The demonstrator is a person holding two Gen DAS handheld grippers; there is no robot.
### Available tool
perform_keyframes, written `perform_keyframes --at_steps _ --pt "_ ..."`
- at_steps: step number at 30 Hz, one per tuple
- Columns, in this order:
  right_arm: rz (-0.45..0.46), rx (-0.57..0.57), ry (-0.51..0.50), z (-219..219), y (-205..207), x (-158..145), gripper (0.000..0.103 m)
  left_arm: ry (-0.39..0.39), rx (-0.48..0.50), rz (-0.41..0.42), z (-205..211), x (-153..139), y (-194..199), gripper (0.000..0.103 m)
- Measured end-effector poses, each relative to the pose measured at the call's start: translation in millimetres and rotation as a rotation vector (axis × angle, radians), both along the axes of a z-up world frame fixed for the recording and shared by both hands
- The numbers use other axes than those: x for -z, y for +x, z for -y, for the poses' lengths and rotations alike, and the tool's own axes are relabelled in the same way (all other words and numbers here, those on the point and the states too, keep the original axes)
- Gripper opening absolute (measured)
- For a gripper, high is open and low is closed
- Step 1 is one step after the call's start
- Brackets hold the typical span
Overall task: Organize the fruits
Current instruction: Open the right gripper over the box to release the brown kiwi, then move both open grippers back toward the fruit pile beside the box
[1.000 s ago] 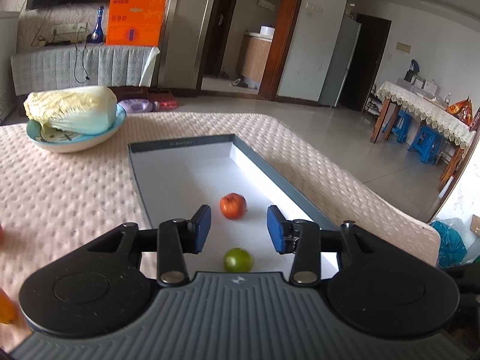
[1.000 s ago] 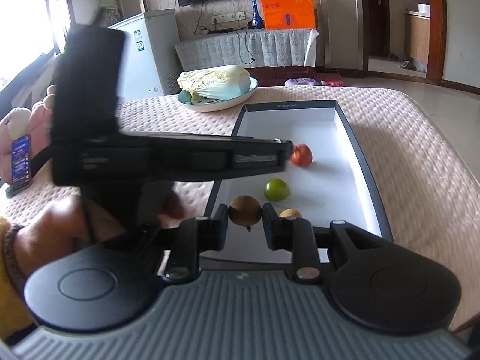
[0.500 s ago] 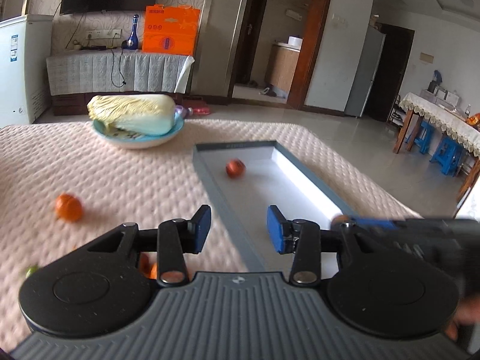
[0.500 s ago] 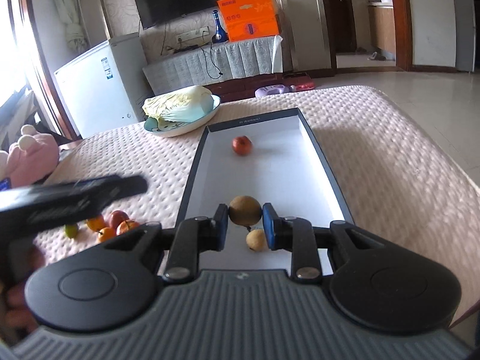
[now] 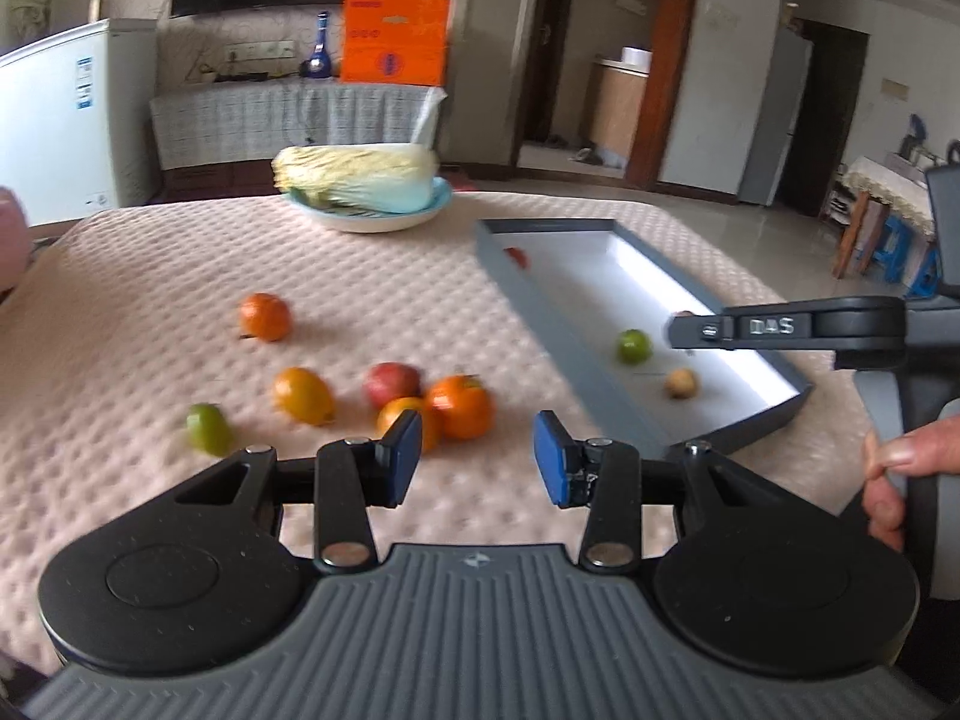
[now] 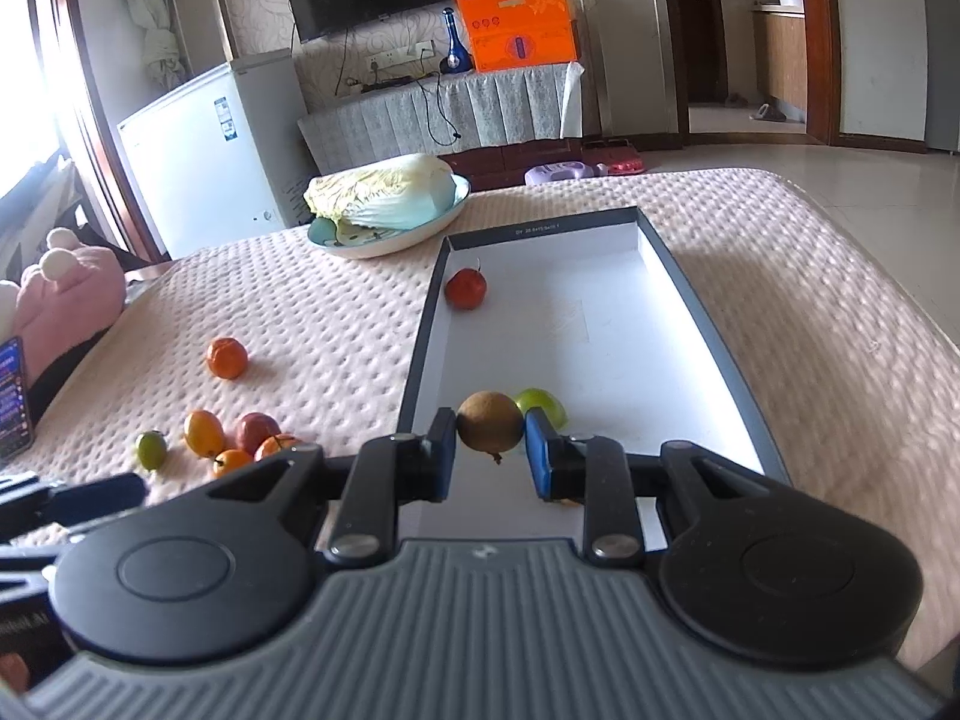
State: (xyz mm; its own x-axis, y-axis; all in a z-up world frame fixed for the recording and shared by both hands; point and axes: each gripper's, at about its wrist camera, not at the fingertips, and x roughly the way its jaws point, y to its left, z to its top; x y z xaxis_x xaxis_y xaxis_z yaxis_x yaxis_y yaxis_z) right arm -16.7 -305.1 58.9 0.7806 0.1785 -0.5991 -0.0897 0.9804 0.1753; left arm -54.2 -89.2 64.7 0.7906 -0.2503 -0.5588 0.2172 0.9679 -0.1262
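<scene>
My left gripper [image 5: 477, 459] is open and empty, low over the pink quilt just short of a cluster of loose fruit: an orange [image 5: 459, 407], a red apple [image 5: 391, 383], a yellow-orange fruit [image 5: 303, 395] and a green lime [image 5: 208, 429]. A tangerine [image 5: 265, 316] lies apart, farther back. My right gripper [image 6: 489, 441] is shut on a round brown fruit [image 6: 490, 429], held over the near end of the grey tray [image 6: 687, 300]. In the tray lie a red fruit [image 6: 465, 288], a green fruit [image 6: 543, 405] and a small brown fruit [image 5: 681, 383].
A blue plate [image 5: 384, 222] with a cabbage [image 5: 360, 177] stands behind the tray's far left corner. A pink plush toy [image 6: 66, 294] and a phone [image 6: 12, 402] lie at the bed's left edge. A white fridge [image 6: 228, 150] stands beyond. The bed drops off right of the tray.
My left gripper has swung left, from over the tray to the loose fruits on the quilt, still open. The right gripper has kept the brown fruit over the tray's near end.
</scene>
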Motion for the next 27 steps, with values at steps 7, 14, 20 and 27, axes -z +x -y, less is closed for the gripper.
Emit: perform_keyframes --at_steps 7,14,20,27 --pt "0.004 0.072 0.015 2 4 2 0.055 0.000 -0.110 -0.022 -53 3 2 0.048" --pt "0.112 0.044 0.040 -19 -8 -14 0.055 0.002 -0.183 -0.037 -87 8 3 0.048" --pt "0.166 -0.199 -0.025 -78 -26 -18 0.054 -0.014 -0.207 -0.040 -99 10 6 0.049" --pt "0.093 -0.332 -0.125 -113 -26 -1 0.043 -0.070 -0.210 -0.025 -104 4 6 0.049"
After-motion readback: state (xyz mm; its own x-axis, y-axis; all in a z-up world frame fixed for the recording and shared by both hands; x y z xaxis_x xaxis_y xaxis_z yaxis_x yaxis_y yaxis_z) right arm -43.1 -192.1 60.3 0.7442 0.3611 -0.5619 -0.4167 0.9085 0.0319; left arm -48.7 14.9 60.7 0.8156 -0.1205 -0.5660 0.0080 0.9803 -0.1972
